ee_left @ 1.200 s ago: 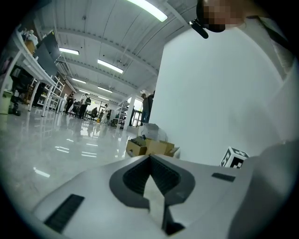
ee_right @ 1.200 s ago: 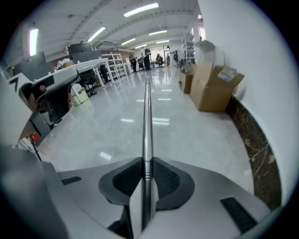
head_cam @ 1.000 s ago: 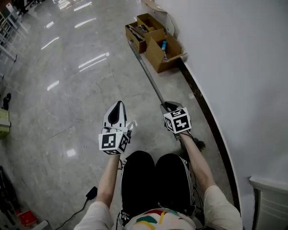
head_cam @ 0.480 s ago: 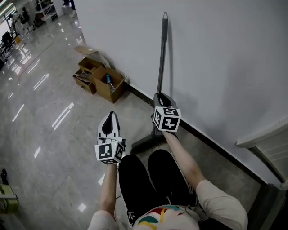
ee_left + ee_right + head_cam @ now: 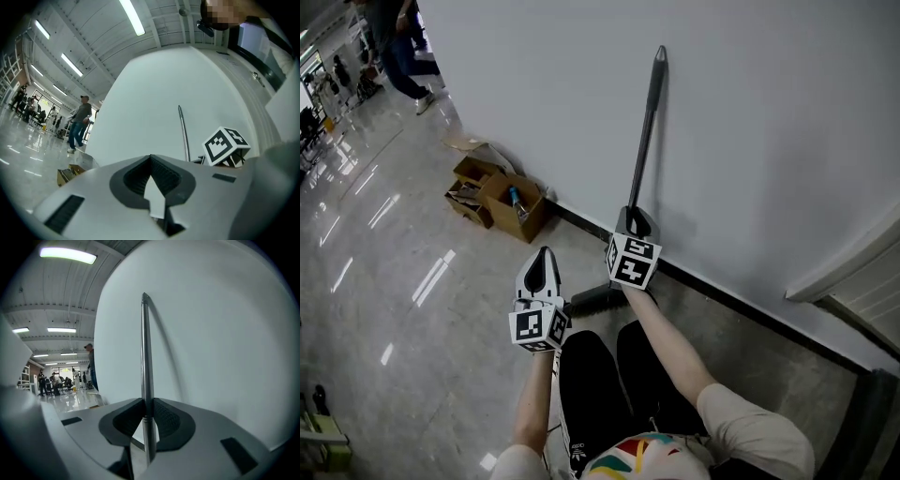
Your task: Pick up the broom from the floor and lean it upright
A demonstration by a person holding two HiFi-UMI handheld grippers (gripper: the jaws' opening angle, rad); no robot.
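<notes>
Head view: box [image 5: 528,223] near broom [image 5: 643,141] holds blue item [image 5: 516,199].

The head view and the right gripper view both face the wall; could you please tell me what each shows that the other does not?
Only the head view shows the broom head, the cardboard boxes and the left gripper. Only the right gripper view shows the right gripper from close up, its jaws clamped on the broom handle, and the ceiling lights. Both show that handle standing upright in front of the white wall.
</notes>
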